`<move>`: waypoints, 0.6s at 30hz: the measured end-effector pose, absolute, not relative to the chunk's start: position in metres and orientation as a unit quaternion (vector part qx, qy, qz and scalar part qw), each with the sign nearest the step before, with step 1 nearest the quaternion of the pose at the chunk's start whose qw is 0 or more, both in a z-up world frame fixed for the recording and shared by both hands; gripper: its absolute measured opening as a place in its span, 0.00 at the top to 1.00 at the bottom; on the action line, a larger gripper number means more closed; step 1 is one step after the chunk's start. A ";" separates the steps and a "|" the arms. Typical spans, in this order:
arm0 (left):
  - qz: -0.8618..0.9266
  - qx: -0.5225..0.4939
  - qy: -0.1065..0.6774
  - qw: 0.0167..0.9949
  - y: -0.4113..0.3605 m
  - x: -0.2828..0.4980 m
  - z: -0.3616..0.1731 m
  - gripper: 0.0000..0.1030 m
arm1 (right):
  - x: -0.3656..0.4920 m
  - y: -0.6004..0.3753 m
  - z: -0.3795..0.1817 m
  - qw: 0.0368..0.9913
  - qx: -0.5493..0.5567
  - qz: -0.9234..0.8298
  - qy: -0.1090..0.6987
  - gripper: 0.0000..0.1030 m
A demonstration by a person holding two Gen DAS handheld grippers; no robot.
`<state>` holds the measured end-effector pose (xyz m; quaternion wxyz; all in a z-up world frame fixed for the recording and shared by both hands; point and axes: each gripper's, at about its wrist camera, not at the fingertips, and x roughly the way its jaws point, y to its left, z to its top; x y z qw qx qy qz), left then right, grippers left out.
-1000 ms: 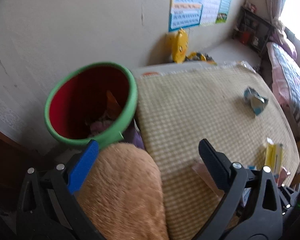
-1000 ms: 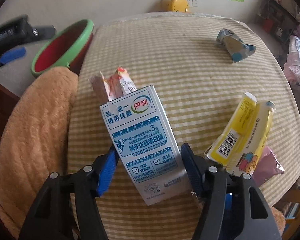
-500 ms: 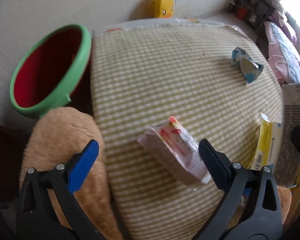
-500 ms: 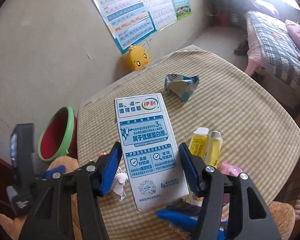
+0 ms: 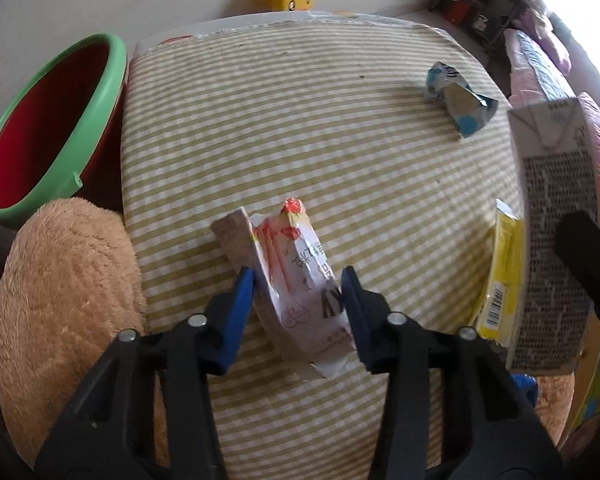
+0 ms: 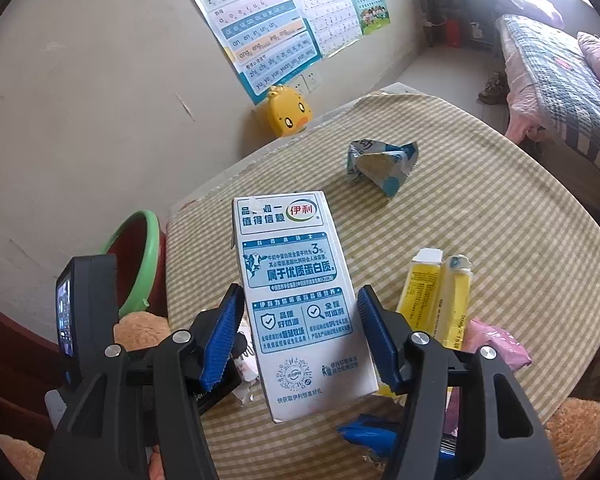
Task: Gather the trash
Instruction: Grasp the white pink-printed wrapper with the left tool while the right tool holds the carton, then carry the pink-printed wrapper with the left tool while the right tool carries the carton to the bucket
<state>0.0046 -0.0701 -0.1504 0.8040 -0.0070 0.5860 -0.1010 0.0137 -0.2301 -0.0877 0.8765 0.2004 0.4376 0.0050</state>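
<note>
The left gripper (image 5: 298, 280), wide apart 0.5 s ago, now closes around the pink snack wrapper (image 5: 300, 280) lying on the desk (image 5: 300, 120). The right gripper (image 6: 298, 332) stays clamped on the milk carton (image 6: 296, 300), lifted clear. The green-rimmed bin (image 5: 40, 132) awaits both.

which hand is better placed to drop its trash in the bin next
Left. Its tool is shut on the pink wrapper beside the green-rimmed bin. The right tool holds the milk carton farther across the table.
</note>
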 end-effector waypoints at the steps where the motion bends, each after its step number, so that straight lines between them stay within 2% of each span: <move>1: -0.103 -0.007 0.586 0.804 -0.070 0.005 -0.150 0.60 | 0.013 -0.231 -0.087 0.877 0.203 0.006 0.436 0.45; 7: -0.113 0.000 0.573 0.812 -0.063 0.008 -0.137 0.63 | 0.009 -0.235 -0.082 0.879 0.215 0.005 0.427 0.45; 18: -0.113 0.049 0.490 0.863 -0.053 0.014 -0.088 0.63 | 0.007 -0.229 -0.068 0.888 0.211 0.011 0.409 0.45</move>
